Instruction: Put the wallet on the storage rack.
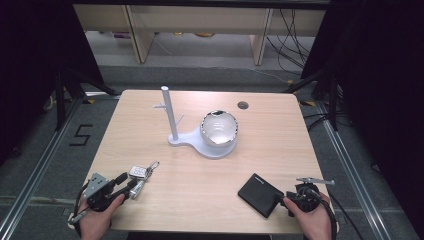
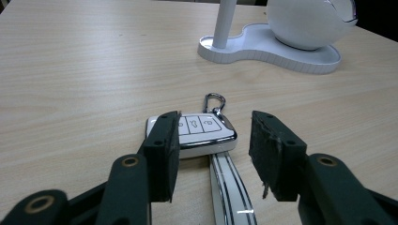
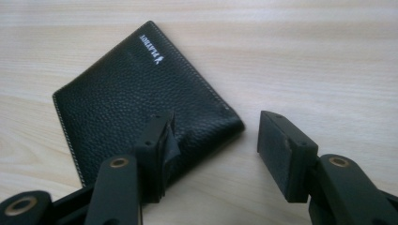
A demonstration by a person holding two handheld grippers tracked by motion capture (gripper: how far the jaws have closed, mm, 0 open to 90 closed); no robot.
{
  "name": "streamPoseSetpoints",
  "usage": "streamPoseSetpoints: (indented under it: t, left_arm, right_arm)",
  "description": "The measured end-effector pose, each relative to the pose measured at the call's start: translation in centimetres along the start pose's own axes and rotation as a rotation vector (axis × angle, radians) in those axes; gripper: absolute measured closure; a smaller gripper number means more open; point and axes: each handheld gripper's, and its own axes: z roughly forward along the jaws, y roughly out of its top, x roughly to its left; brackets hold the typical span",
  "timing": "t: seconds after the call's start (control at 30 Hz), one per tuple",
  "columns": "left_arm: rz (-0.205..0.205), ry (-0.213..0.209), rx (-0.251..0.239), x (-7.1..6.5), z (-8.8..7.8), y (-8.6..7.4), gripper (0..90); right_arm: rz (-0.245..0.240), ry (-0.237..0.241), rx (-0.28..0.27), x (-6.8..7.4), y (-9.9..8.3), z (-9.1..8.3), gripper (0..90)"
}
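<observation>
Left gripper (image 2: 213, 154) agape, empty, car key fob (image 2: 197, 131) at 12 | right gripper (image 3: 213, 154) agape, empty, over wallet (image 3: 141, 101) corner | risk: pads skid off flat leather on counter (image 1: 200, 165)

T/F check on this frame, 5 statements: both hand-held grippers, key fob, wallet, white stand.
1. The left hand-held gripper is open, jaws either side of the key fob. True.
2. The right hand-held gripper is shut on the wallet. False: its jaws stand apart, one over the wallet's near corner, the other over bare table.
3. The wallet lies closed and flat on the table. True.
4. The key fob hangs from the pole of the white stand. False: it lies on the table near the left gripper.
5. A rounded white and shiny object sits on the stand's base. True.
</observation>
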Motion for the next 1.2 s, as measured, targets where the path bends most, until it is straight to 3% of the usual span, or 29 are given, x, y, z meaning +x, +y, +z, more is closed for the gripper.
streamPoseSetpoints:
  t: [0.03, 0.07, 0.1, 0.17, 0.2, 0.23, 0.33, 0.37, 0.5, 0.53, 0.57, 0.6, 0.63, 0.7, 0.73, 0.77, 0.8, 0.83, 0.87, 0.9, 0.93, 0.97, 1.03, 1.1, 1.17, 1.2]
  left_arm:
    - [0.000, 0.000, 0.000, 0.0, 0.0, 0.0, 52.6]
    - [0.000, 0.000, 0.000, 0.0, 0.0, 0.0, 52.6]
    - [-0.001, -0.003, -0.002, 0.0, 0.1, -0.1, 52.6]
    - [-0.002, -0.003, -0.004, 0.0, 0.1, -0.1, 52.4]
    - [-0.001, -0.002, -0.003, 0.1, 0.1, -0.1, 52.3]
    - [-0.003, -0.002, -0.002, 0.1, 0.1, -0.1, 52.3]
    - [-0.001, 0.003, 0.004, 0.1, 0.1, -0.1, 52.2]
    - [0.002, 0.003, 0.005, 0.1, 0.1, -0.1, 52.2]
    - [0.000, 0.002, 0.000, 0.1, 0.1, -0.1, 52.1]
    - [-0.001, 0.004, 0.002, 0.1, 0.1, -0.1, 52.1]
    - [-0.001, 0.004, 0.002, 0.1, 0.1, -0.1, 52.1]
    - [0.001, 0.002, 0.001, 0.1, 0.1, -0.1, 52.1]
    - [0.001, 0.002, 0.001, 0.1, 0.1, -0.1, 52.1]
    - [0.002, -0.002, -0.002, 0.2, 0.1, -0.1, 52.1]
    - [-0.001, -0.003, -0.004, 0.1, 0.1, -0.1, 52.1]
    - [0.000, -0.001, -0.003, 0.1, 0.1, -0.1, 52.1]
    - [-0.001, 0.005, -0.001, 0.1, 0.1, -0.1, 52.1]
    - [-0.001, 0.005, -0.001, 0.2, 0.0, 0.0, 52.1]
    - [-0.001, 0.005, -0.001, 0.2, 0.0, 0.0, 52.1]
    - [0.011, 0.001, 0.000, 0.3, 0.1, 0.0, 52.1]
    - [0.011, 0.001, 0.000, 0.3, 0.1, 0.0, 52.1]
    - [0.018, -0.002, 0.000, 0.3, 0.1, 0.0, 52.1]
    - [0.000, 0.007, 0.000, 0.2, 0.1, 0.0, 52.1]
    - [0.000, 0.005, -0.004, 0.1, 0.0, 0.0, 52.0]
    - [0.000, 0.005, -0.004, 0.1, 0.0, 0.0, 52.0]
    - [0.000, 0.005, -0.006, 0.1, 0.1, 0.0, 52.0]
  right_arm:
    - [0.043, -0.020, 0.046, 0.3, 0.1, -0.2, 46.8]
    - [0.043, -0.020, 0.046, 0.3, 0.1, -0.2, 46.8]
    - [0.097, -0.019, 0.073, 0.7, 0.2, -0.2, 46.1]
    - [0.082, 0.005, 0.082, 0.3, 0.5, 0.2, 44.5]
    - [0.134, 0.002, 0.093, 0.6, 0.5, 0.3, 43.6]
    - [0.100, 0.001, 0.088, 0.3, 0.6, 0.3, 43.1]
    - [0.093, -0.003, 0.095, 0.3, 0.8, 0.4, 43.1]
    - [0.088, 0.015, 0.102, 0.4, 1.0, 0.5, 42.8]
    - [0.102, -0.012, 0.103, 1.0, 1.2, 0.6, 42.4]
    - [0.089, -0.054, 0.110, 0.9, 1.2, 0.7, 42.9]
    - [0.089, -0.054, 0.110, 0.9, 1.2, 0.7, 42.9]
    - [0.108, -0.057, 0.110, 1.0, 1.3, 0.7, 43.3]
    - [0.170, -0.022, 0.118, 1.3, 1.4, 0.7, 43.3]
    - [0.169, -0.040, 0.137, 1.0, 1.5, 0.7, 43.6]
    - [0.212, -0.010, 0.165, 0.8, 2.1, 0.8, 44.6]
    - [0.212, -0.010, 0.165, 0.8, 2.1, 0.8, 44.6]
    - [0.246, 0.008, 0.213, 0.8, 2.8, 0.9, 45.6]
    - [0.191, 0.009, 0.209, 0.3, 2.9, 1.1, 46.3]
    - [0.205, 0.001, 0.215, 0.3, 3.1, 1.1, 47.8]
    - [0.273, 0.025, 0.211, 0.8, 3.2, 1.3, 48.7]
    - [0.273, 0.025, 0.211, 0.8, 3.2, 1.3, 48.7]
    - [0.203, 0.019, 0.231, 0.4, 3.3, 1.3, 50.3]
    - [0.212, 0.020, 0.243, 0.7, 3.5, 1.4, 53.9]
    - [0.261, 0.032, 0.268, 1.0, 3.6, 1.4, 58.1]
    - [0.256, 0.039, 0.245, 0.8, 3.5, 1.6, 59.4]
    - [0.191, 0.033, 0.253, 0.3, 3.5, 1.6, 60.5]
